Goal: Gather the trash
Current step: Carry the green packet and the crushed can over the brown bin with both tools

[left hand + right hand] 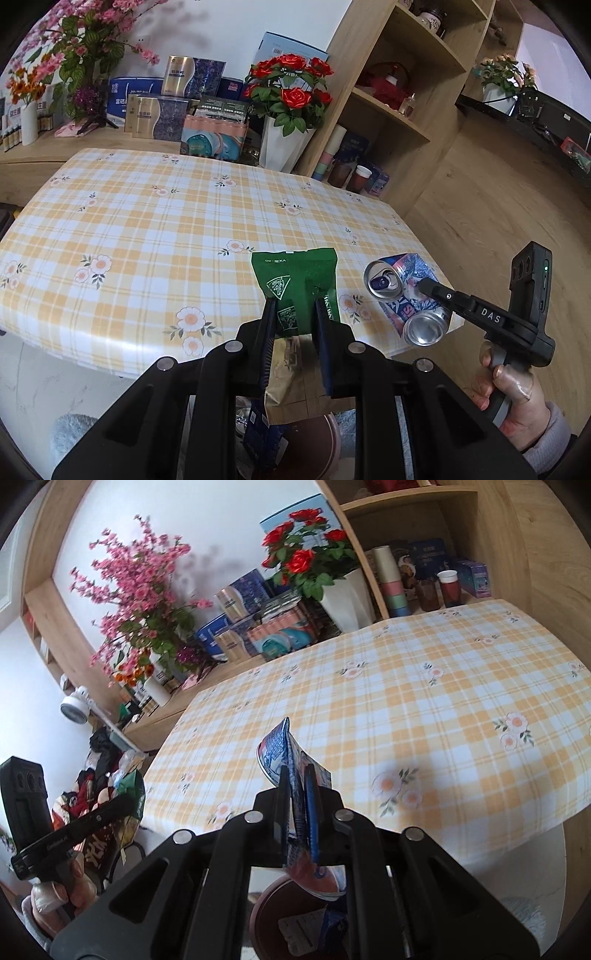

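Past the near edge of the table [155, 229], over the brown bin [280, 912] below: left gripper [293, 325] clamped on a green packet [295, 284], right gripper [299, 805] pinched tight on a crushed can [404, 295], both pieces lifted clear of the cloth. Carrying step, probably; drop not yet made. Next, likely: lower each over the bin mouth, then spread jaws wide enough to free packet and can.

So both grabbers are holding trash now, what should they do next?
Probably move down over the brown bin and let go. The left gripper is clamped on the green packet, the right gripper on the crushed can, and the bin with trash already inside sits just below both.
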